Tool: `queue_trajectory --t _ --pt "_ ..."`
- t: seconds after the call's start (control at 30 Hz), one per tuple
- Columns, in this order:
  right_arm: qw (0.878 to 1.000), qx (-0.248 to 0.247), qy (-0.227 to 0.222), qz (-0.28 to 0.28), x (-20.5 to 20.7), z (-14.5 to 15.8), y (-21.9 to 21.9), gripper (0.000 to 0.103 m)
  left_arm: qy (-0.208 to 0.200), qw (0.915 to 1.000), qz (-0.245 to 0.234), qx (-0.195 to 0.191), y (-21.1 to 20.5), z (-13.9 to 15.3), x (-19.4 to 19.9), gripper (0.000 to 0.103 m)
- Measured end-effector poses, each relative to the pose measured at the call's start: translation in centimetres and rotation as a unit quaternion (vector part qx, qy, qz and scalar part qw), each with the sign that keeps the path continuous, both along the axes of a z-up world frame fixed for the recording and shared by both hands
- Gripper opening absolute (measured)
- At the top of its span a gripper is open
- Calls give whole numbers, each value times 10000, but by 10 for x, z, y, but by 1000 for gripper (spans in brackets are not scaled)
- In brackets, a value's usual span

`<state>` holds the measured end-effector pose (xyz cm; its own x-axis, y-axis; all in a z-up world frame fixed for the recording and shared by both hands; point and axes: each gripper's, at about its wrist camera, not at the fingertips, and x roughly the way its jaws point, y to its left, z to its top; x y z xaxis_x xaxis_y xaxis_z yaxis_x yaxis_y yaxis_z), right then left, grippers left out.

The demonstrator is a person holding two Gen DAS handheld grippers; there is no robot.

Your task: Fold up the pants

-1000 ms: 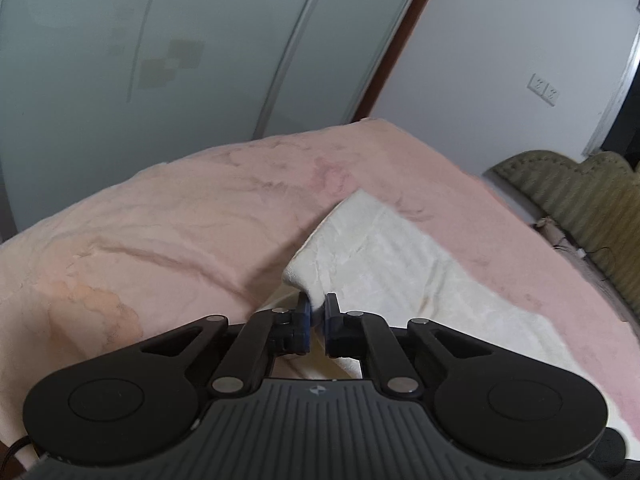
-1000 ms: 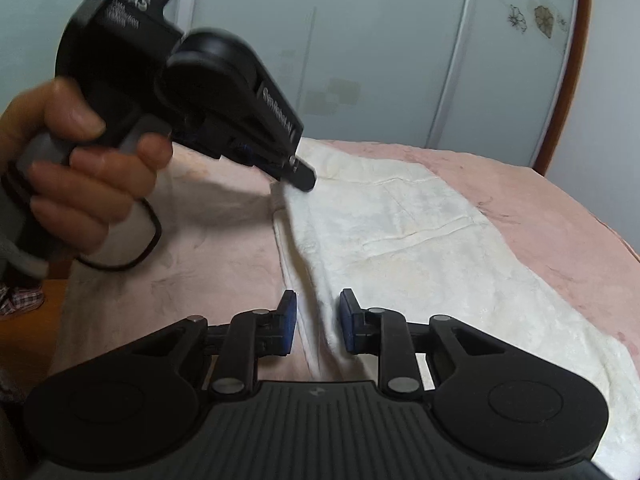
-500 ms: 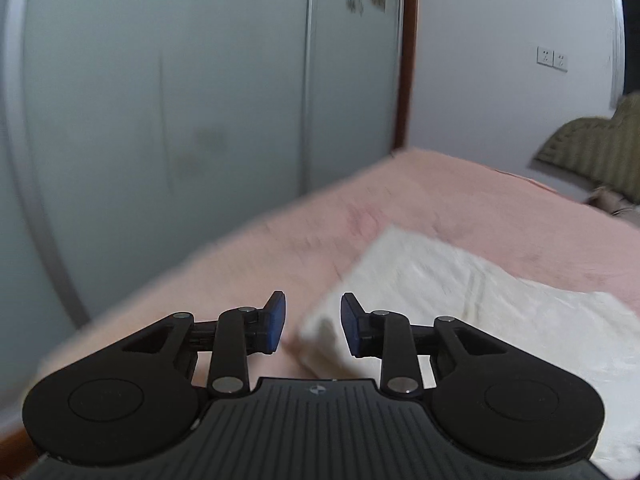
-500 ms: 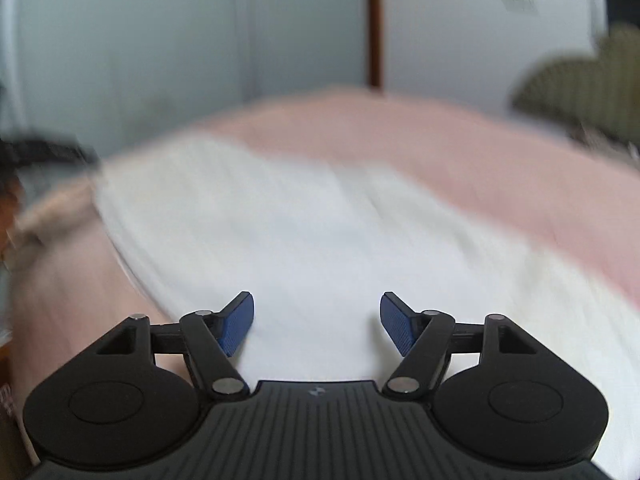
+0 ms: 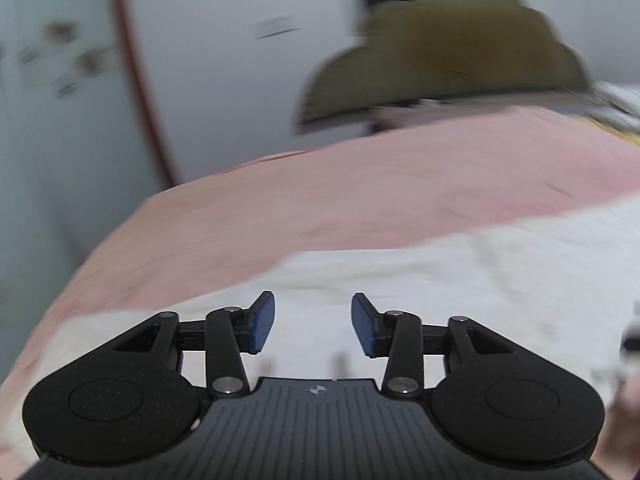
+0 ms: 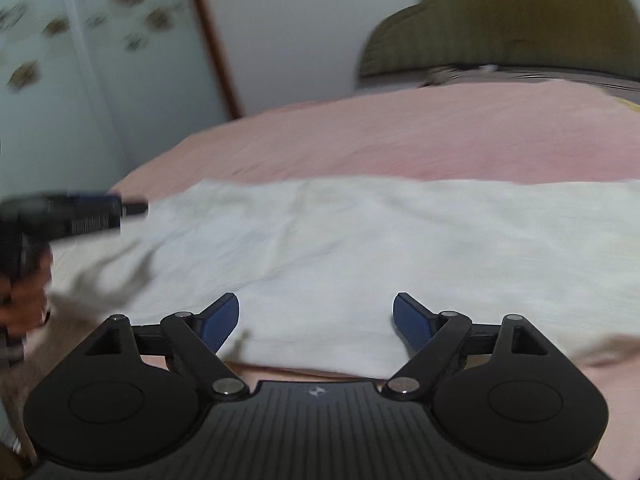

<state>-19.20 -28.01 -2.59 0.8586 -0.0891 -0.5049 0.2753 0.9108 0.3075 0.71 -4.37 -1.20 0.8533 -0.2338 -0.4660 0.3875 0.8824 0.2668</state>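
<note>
Pants [image 6: 360,248], white and wrinkled, lying spread in a long band across the pink bedcover [image 6: 400,140], stretching from left to right just ahead of both grippers. Right gripper [image 6: 316,320] hovering above the near edge of the pants, jaws spreading wider at this moment, blue pads [image 6: 220,320] standing far apart with only flat cloth showing below the gap and nothing clamped. Left gripper [image 5: 313,326] likewise released, jaws widening, blue pads [image 5: 262,326] apart, nothing pinched between them; white cloth lying under and beyond the fingertips, with the pink cover rising past it. Showing again in the right wrist view, at the far left, as a dark blurred body [image 6: 76,212] reaching over the left end of the pants, gripped by a hand [image 6: 24,304] partly cut off by the edge. Whether touching the cloth there, not telling through the blur. Lying beyond the bedcover, well ahead of both grippers, an olive green cushioned headboard [image 6: 520,28] with a scalloped top. Standing off to the left of the grippers, pale sliding doors [image 6: 80,80] with small flower marks, then a reddish-brown door frame [image 6: 212,40] and a white wall [image 6: 300,40] carrying blurred switch plates. Smearing heavily in both views, edges of the cloth and furniture streaked.
</note>
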Motion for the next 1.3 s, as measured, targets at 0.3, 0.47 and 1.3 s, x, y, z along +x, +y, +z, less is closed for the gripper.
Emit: queue_trajectory --t 0.3,0.47,1.3 --pt "9710 1485 -316 -1849 -81 -32 -86 85 203 9970 -696 259 -55 -43 -21 61" --pt "9648 1634 -743 -1925 -65 -40 -105 86 219 9975 -584 337 -57 -52 -20 67" --pt "9831 -1444 -722 -865 78 23 -44 12 1447 9729 -434 -1752 -12 -13 29 72"
